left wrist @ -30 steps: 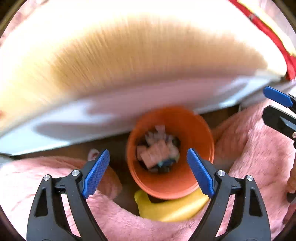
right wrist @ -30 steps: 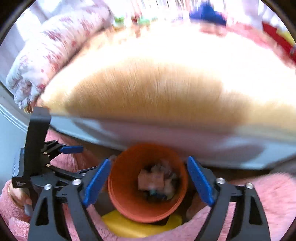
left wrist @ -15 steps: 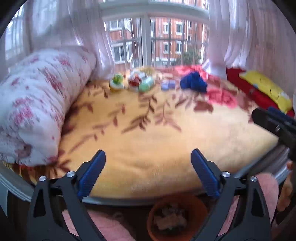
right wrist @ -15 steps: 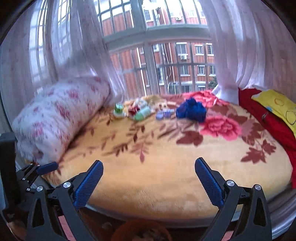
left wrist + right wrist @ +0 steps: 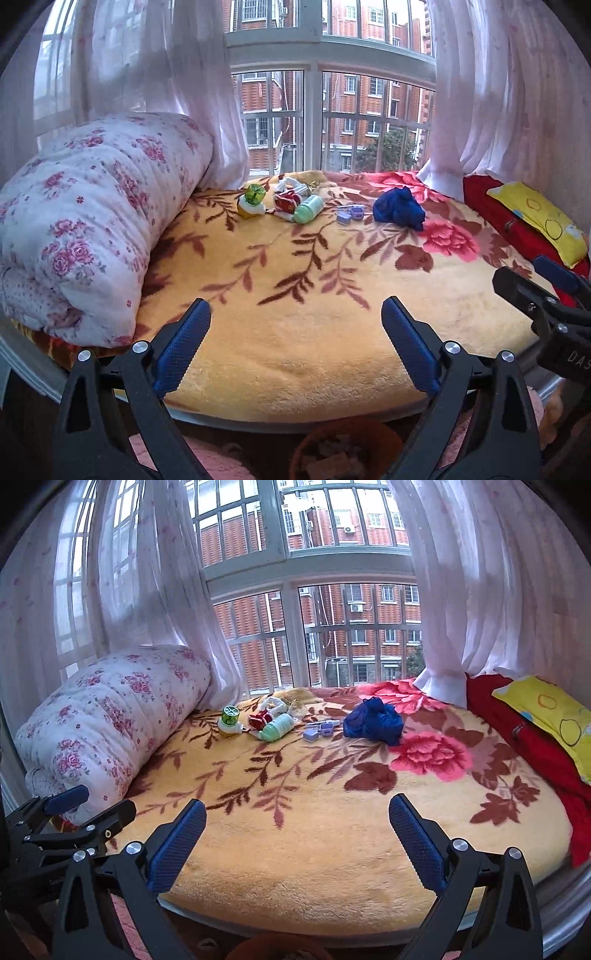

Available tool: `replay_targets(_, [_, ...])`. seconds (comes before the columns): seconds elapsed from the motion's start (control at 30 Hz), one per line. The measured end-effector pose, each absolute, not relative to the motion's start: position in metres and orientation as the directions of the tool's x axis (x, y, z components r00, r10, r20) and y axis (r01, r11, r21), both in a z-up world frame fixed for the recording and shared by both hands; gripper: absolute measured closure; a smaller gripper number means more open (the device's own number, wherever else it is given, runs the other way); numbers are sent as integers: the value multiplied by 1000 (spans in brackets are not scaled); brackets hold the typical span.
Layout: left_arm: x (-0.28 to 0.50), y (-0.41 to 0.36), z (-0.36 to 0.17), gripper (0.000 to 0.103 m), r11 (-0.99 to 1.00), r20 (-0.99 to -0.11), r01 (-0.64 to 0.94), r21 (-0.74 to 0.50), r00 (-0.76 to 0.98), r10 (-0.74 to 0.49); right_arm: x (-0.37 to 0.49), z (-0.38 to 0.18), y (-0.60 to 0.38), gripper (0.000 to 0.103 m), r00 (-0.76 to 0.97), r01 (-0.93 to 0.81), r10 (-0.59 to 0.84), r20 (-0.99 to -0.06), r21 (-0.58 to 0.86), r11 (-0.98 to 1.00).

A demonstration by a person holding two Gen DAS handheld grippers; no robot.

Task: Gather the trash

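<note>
A pile of trash lies at the far side of the yellow flowered blanket [image 5: 295,332] near the window: a green-capped container [image 5: 252,201], a red wrapper [image 5: 286,201], a mint green bottle [image 5: 308,214], small lilac boxes [image 5: 351,215] and a crumpled blue bag [image 5: 397,210]. The same pile shows in the right wrist view: bottle [image 5: 277,728], blue bag [image 5: 373,722]. An orange bin [image 5: 343,448] with scraps stands below the bed edge. My left gripper [image 5: 295,347] and right gripper [image 5: 297,845] are open and empty, well short of the trash.
A rolled floral quilt [image 5: 85,229] lies on the left. A red blanket [image 5: 517,225] and a yellow pillow [image 5: 543,218] lie on the right. White curtains [image 5: 177,92] hang at both sides of the window. Pink fleece [image 5: 207,461] is beside the bin.
Both grippers have tilted up from looking down into the orange bin to looking across the bed. The bin has dropped to the bottom edge of the views. Both stay open.
</note>
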State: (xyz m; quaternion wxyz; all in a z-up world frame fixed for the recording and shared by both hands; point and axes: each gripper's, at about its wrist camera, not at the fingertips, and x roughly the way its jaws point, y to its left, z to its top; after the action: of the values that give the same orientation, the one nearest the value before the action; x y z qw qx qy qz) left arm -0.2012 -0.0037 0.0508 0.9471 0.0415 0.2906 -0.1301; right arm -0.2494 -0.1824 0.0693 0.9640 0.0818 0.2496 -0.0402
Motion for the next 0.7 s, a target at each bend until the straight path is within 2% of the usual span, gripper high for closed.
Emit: replay_targets(0.7, [-200, 4, 54, 12, 966, -562, 260, -15, 796, -223, -251, 69, -189, 5, 862, 129, -42, -504, 140, 982])
